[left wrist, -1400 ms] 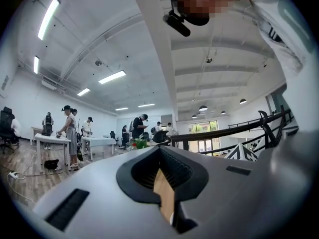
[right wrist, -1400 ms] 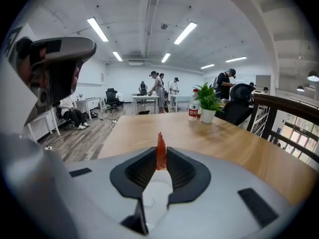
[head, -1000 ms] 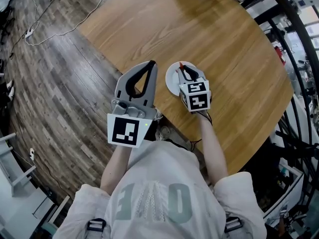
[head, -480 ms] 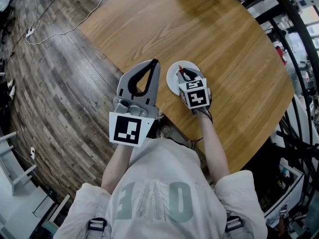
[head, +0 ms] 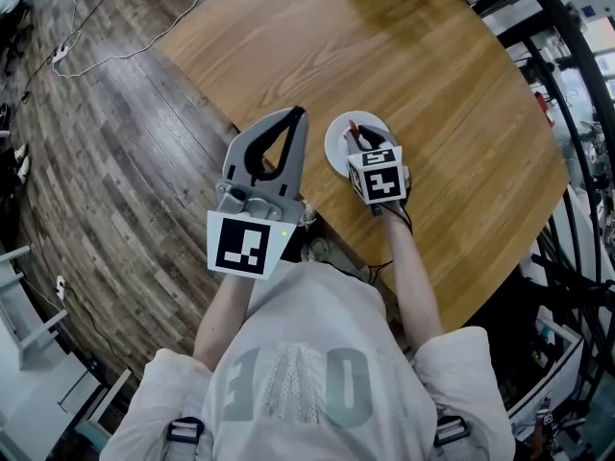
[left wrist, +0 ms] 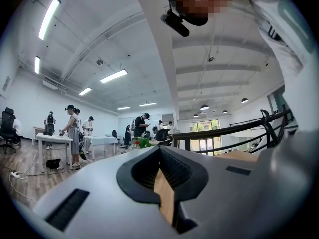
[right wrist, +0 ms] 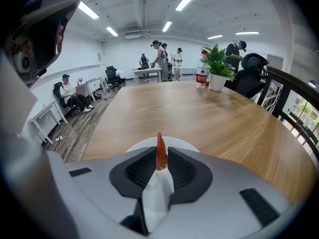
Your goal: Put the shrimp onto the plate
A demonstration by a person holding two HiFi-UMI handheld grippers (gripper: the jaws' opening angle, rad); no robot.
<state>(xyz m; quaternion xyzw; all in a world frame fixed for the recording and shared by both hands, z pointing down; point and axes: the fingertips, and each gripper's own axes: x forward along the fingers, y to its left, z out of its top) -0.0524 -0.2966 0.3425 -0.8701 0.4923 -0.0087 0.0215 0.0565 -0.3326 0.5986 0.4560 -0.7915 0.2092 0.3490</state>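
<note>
A small white plate [head: 343, 142] lies near the wooden table's near edge. Over it hangs my right gripper [head: 356, 134], shut on a shrimp [right wrist: 161, 153] whose red-orange tail sticks out past the jaw tips and whose pale body sits between the jaws. The right gripper view shows the plate's rim [right wrist: 144, 144] just beyond the jaws. My left gripper [head: 294, 115] is held to the left of the plate, at the table's edge, tilted upward. Its jaws are shut with nothing between them [left wrist: 160, 151].
A round wooden table [head: 432, 84] fills the middle; a bottle [right wrist: 201, 73] and a potted plant [right wrist: 217, 68] stand at its far side. A black railing [right wrist: 294, 98] runs on the right. Several people, desks and chairs stand far off; a white cable [head: 115, 56] lies on the floor.
Both grippers have shifted slightly farther over the table; the right one still holds the shrimp above the plate.
</note>
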